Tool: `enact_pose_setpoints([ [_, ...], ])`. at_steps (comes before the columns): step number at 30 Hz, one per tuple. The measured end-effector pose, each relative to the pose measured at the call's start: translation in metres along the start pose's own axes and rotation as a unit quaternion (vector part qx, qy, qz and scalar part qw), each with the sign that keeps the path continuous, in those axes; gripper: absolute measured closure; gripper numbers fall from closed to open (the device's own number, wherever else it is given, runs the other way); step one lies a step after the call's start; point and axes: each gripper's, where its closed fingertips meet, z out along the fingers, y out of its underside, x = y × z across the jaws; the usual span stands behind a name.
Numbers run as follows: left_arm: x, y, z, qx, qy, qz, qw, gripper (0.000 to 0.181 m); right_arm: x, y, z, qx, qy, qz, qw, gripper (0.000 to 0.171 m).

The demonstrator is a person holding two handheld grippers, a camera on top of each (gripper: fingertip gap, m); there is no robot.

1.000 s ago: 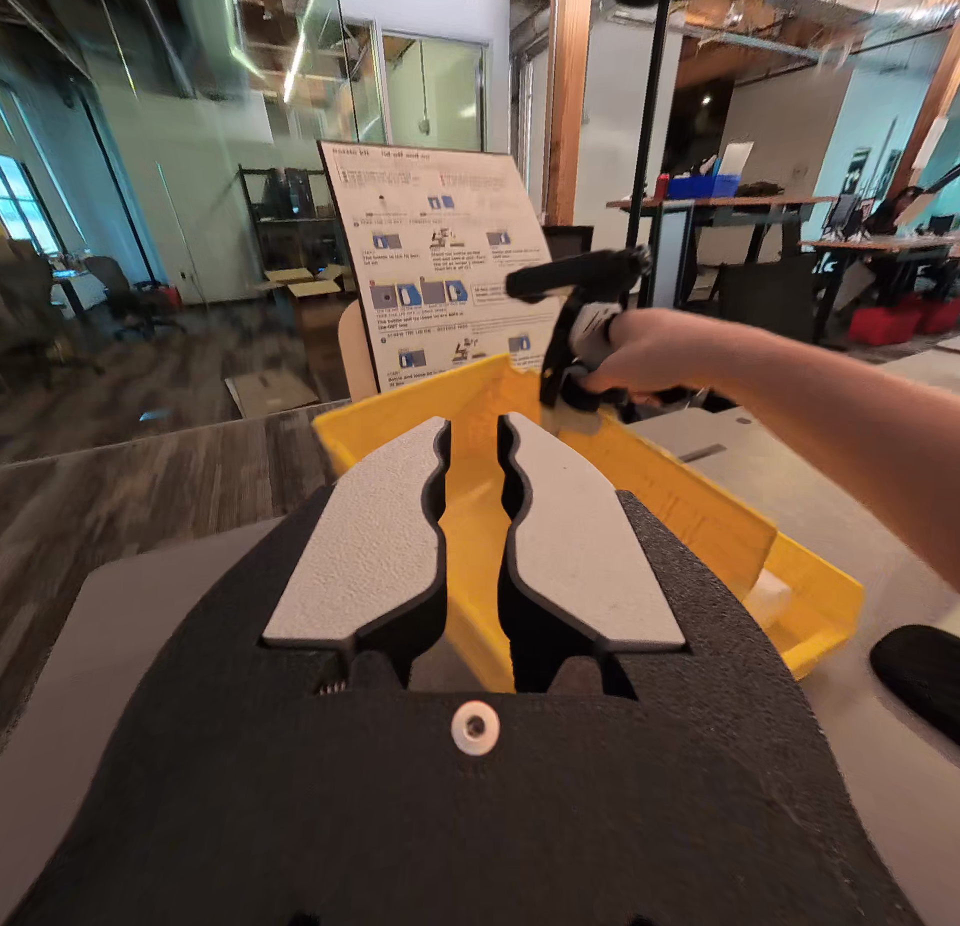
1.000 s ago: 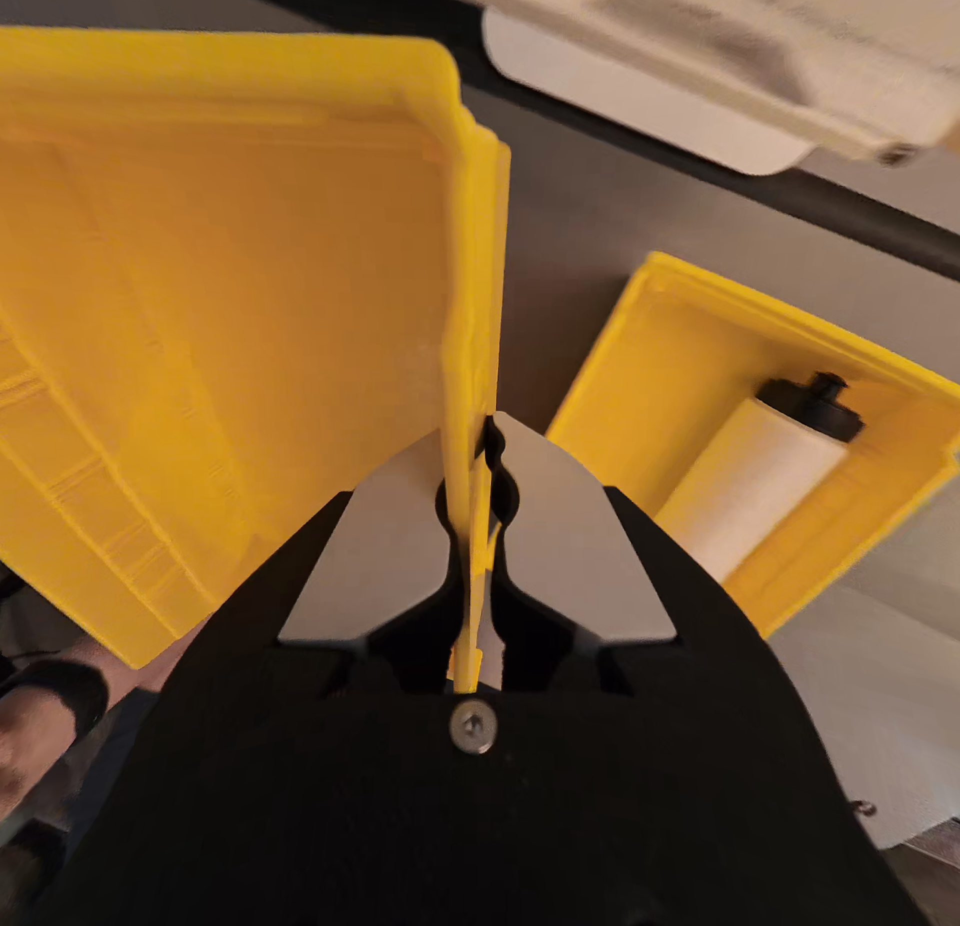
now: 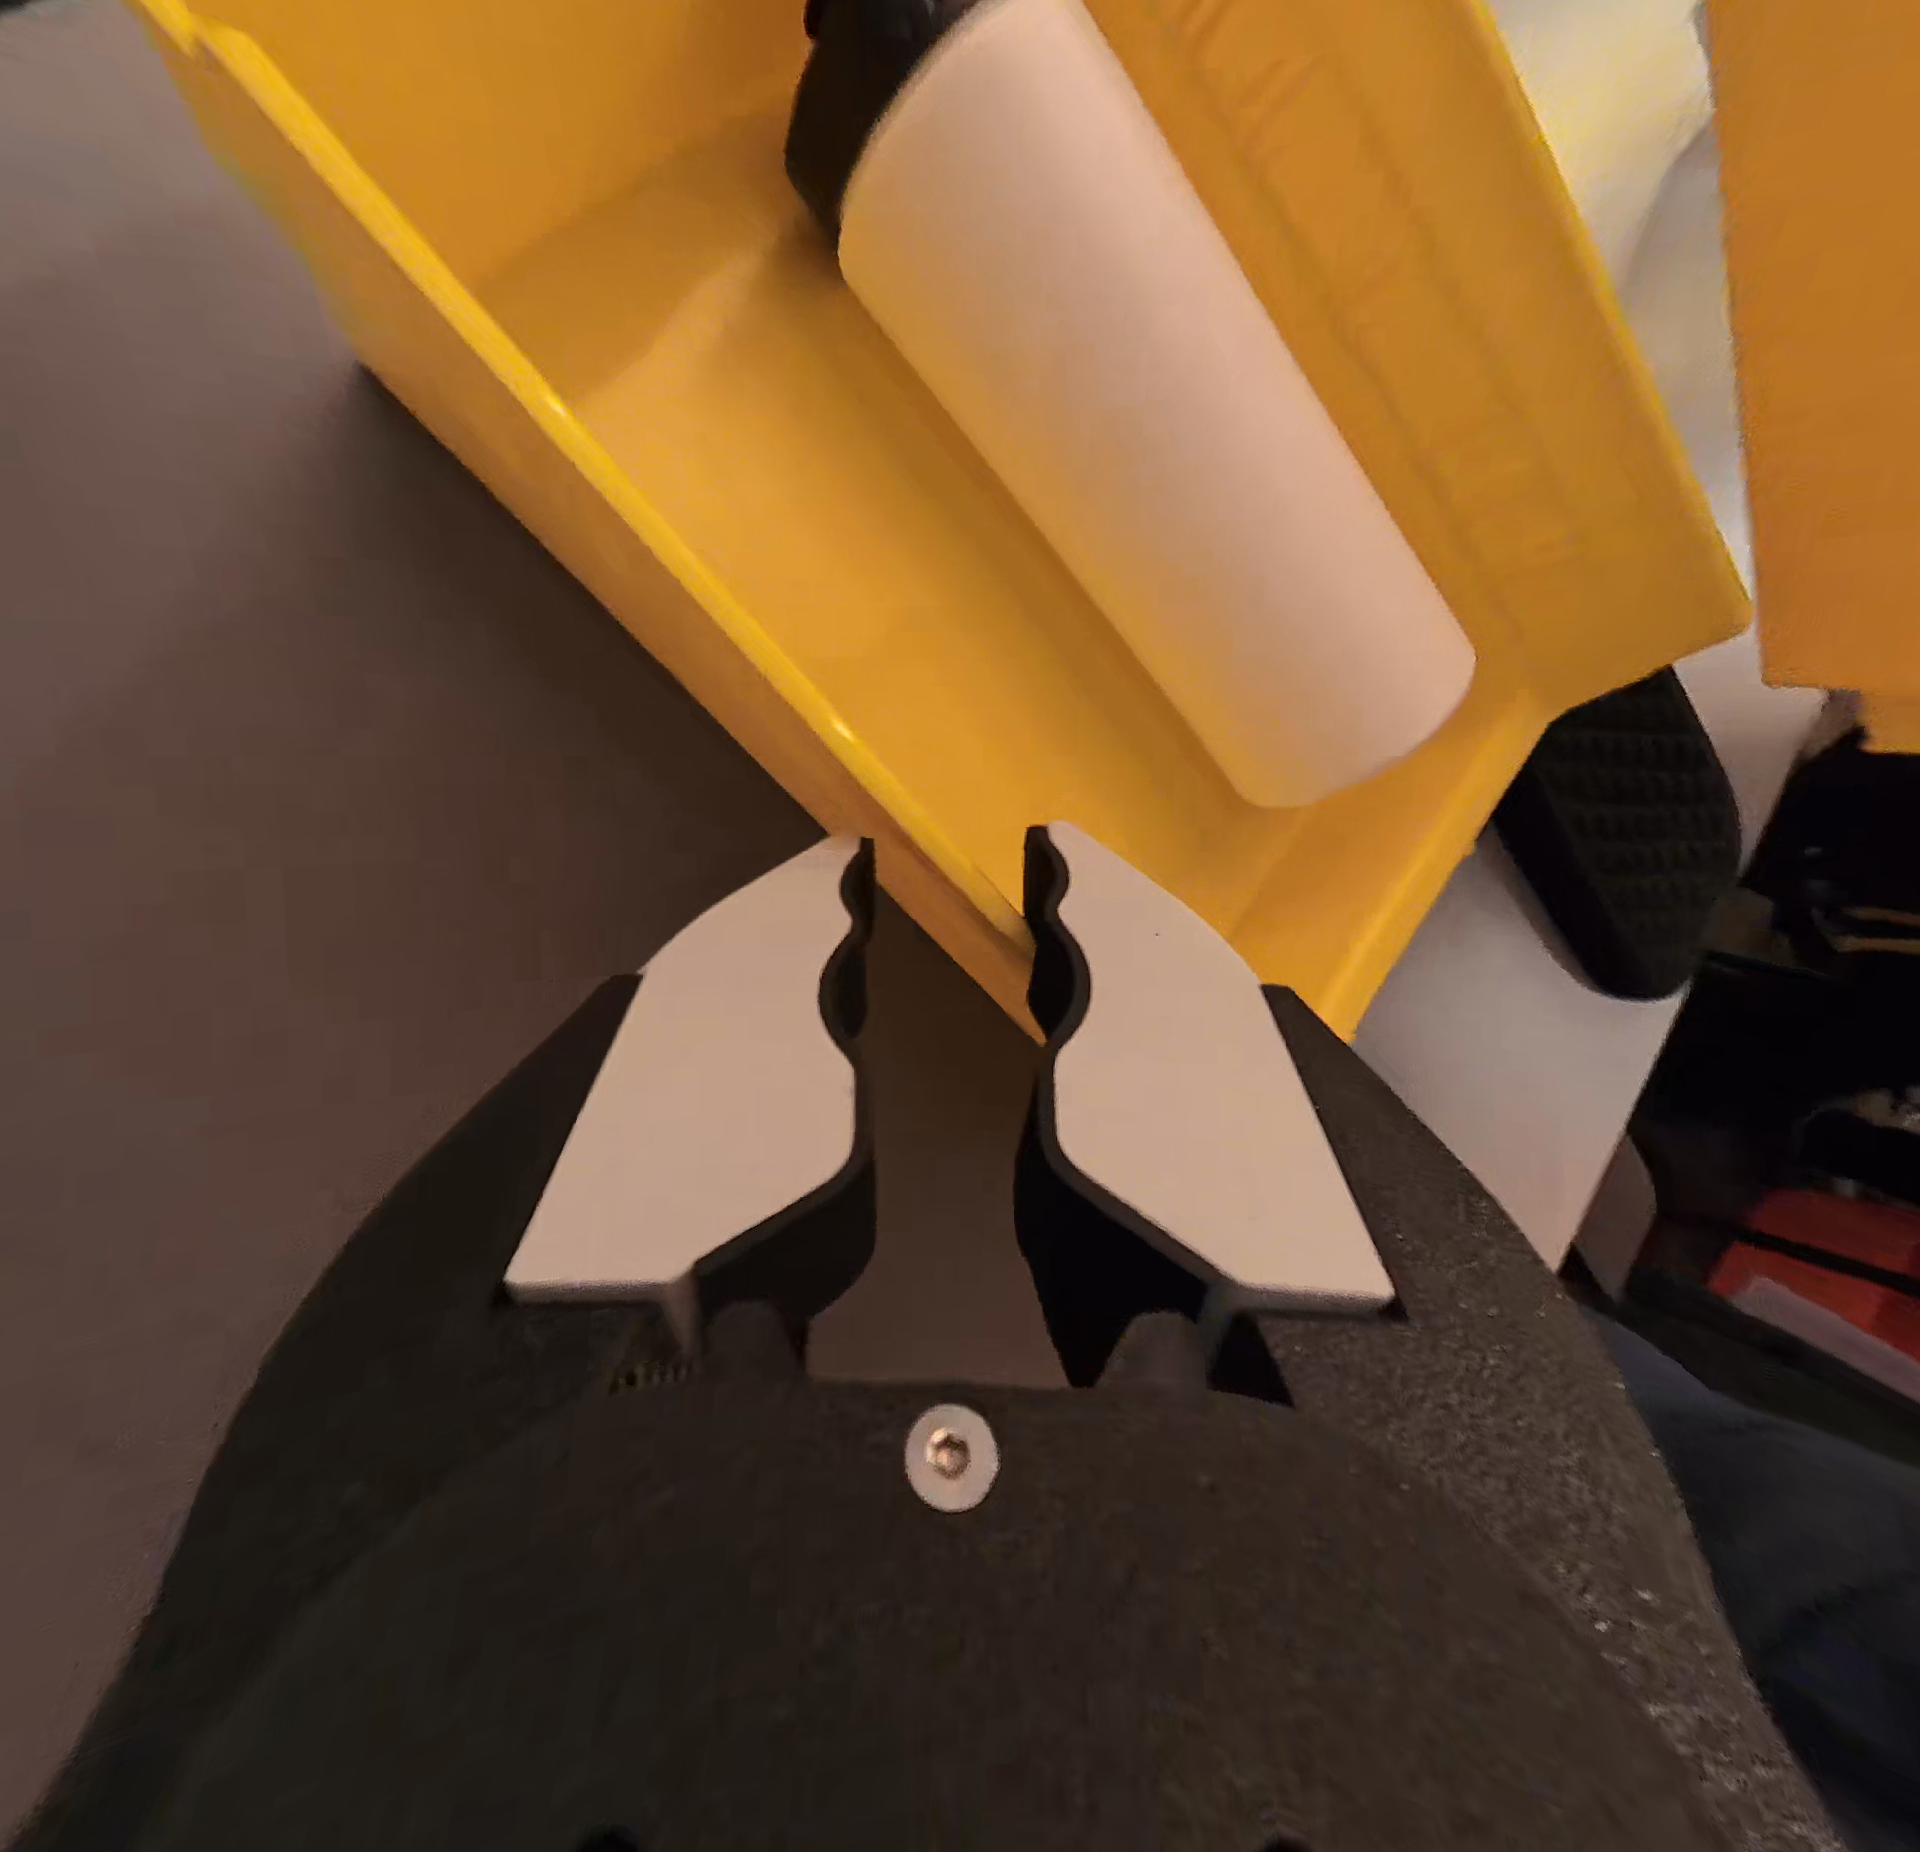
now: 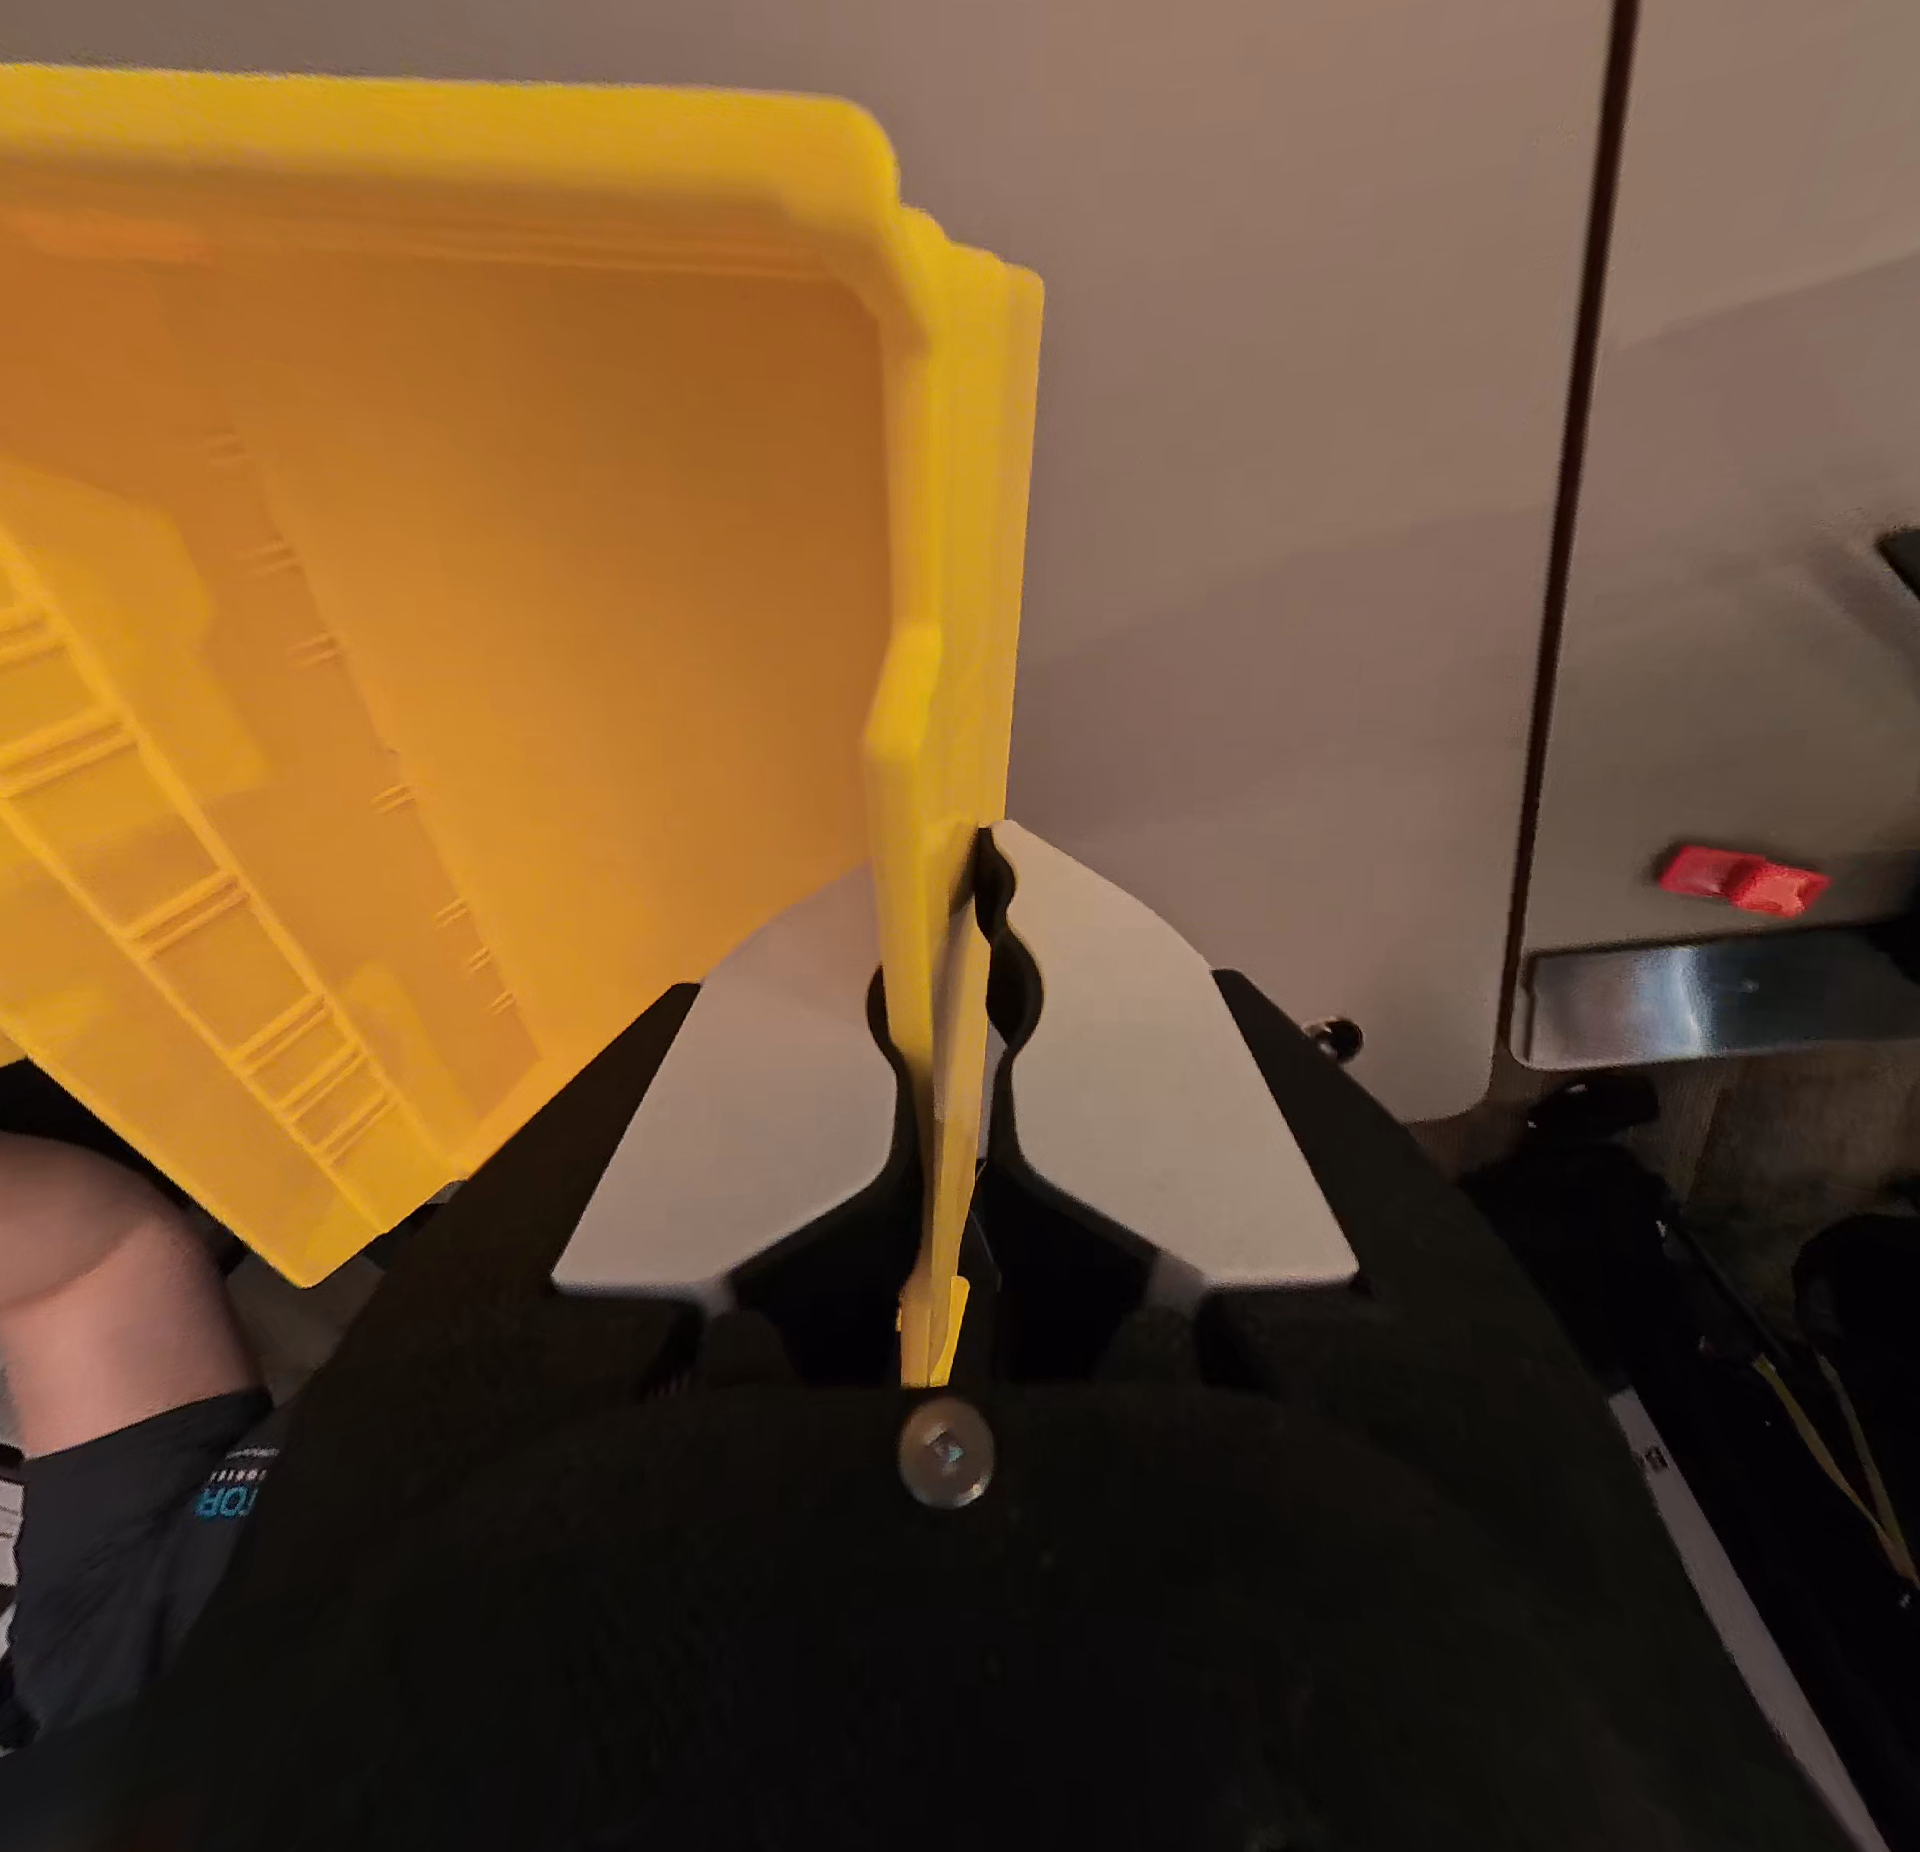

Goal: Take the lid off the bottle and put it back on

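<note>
**Yellow bins, one bottle, lid on**

White bottle [image 3: 1153, 389] with black lid [image 3: 894, 67] — lying on its side in the yellow bin [image 3: 727, 576]. Your left gripper [image 3: 948, 846] sits with fingers apart over that bin's near rim, holding nothing. Your right gripper [image 4: 966, 846] — clamped on the wall of a second, lifted yellow bin [image 4: 520, 576].

A work or storage room of some kind is suggested, though the exact sort cannot be told from these close views. A plain grey worktop [image 3: 260, 659] with rounded corners is seen, made of panels set side by side with a dark seam [image 4: 1579, 452] between them. Yellow plastic parts bins [image 3: 644, 514] of the stackable kind are seen on and above it. A metal bracket [image 4: 1683, 1002] and a small red catch [image 4: 1740, 883] are fixed at the worktop's edge. Dark clutter is glimpsed below on the floor [image 3: 1829, 1127].
</note>
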Motion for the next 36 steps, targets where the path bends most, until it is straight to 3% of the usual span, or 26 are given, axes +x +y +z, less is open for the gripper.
enact_pose_setpoints([
  [7, -0.032, 0.031, -0.039, -0.057, -0.041, -0.014, 0.997, 0.165, -0.046, -0.013, 0.041, -0.016, -0.054, -0.037, 0.998, 0.162],
  [12, -0.07, 0.043, -0.07, -0.05, -0.043, -0.073, 0.995, 0.169, -0.095, -0.02, 0.079, -0.037, -0.109, -0.066, 0.991, 0.163],
  [17, -0.107, 0.055, -0.099, -0.028, -0.061, -0.111, 0.992, 0.172, -0.126, -0.031, 0.114, -0.05, -0.114, -0.091, 0.988, 0.163],
  [24, -0.158, 0.081, -0.145, 0.0, -0.105, -0.162, 0.981, 0.174, -0.104, -0.049, 0.138, -0.059, -0.063, -0.092, 0.992, 0.161],
  [36, -0.209, 0.127, -0.206, 0.063, -0.132, -0.263, 0.954, 0.173, -0.066, -0.087, 0.144, -0.002, -0.004, -0.138, 0.99, 0.164],
])
